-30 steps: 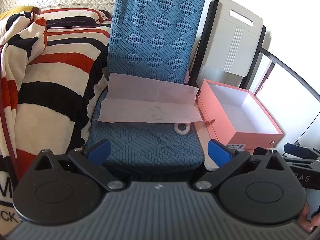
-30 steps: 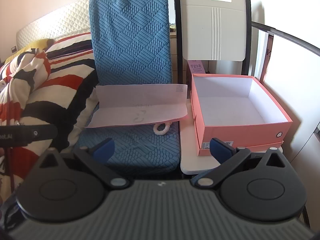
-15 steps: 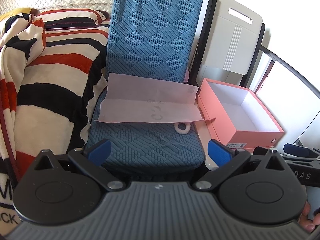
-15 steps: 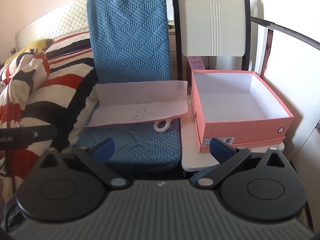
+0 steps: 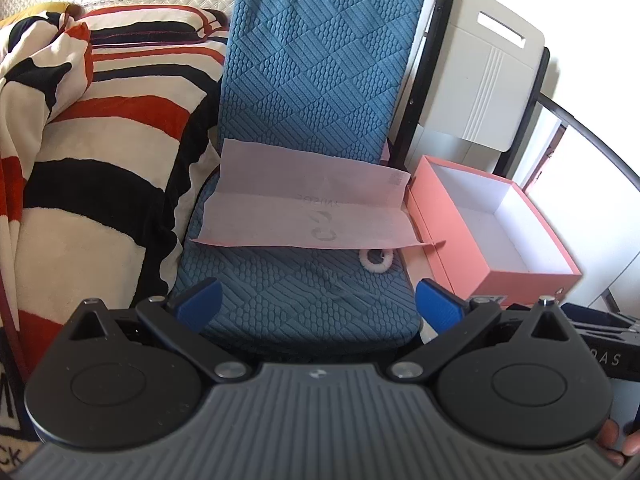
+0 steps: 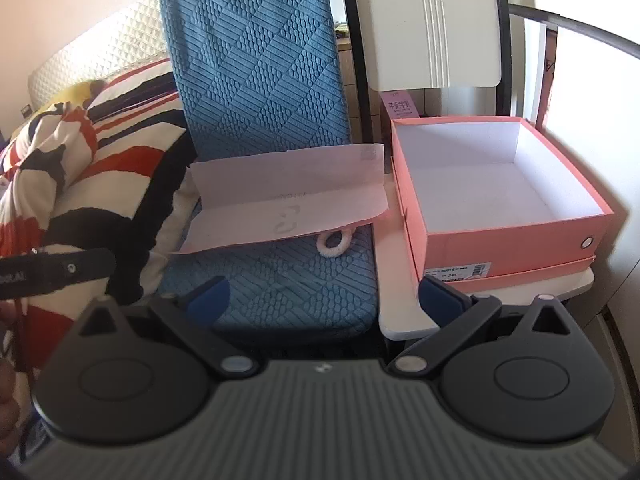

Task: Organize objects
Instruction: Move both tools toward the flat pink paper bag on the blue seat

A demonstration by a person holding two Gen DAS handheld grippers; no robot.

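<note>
A folded pale pink sheet of paper (image 5: 308,212) (image 6: 288,196) lies across the seat of a blue quilted chair (image 5: 304,288) (image 6: 276,280). A small white fluffy ring (image 5: 376,258) (image 6: 334,242) peeks out from under the sheet's front edge. To the right stands an open pink shoebox (image 5: 492,232) (image 6: 496,200), white inside and with nothing in it. My left gripper (image 5: 318,300) hangs open in front of the seat. My right gripper (image 6: 324,294) is open too, before the seat's right edge and the box.
A striped red, black and white blanket (image 5: 92,152) (image 6: 80,168) piles up on the bed to the left. The box sits on a white chair seat (image 6: 404,308) with a white backrest (image 5: 492,80) (image 6: 432,28). A white wall closes the right side.
Both grippers have moved slightly forward toward the chair; the right wrist view now sits closer to the box and seat. Nothing was taken hold of.
</note>
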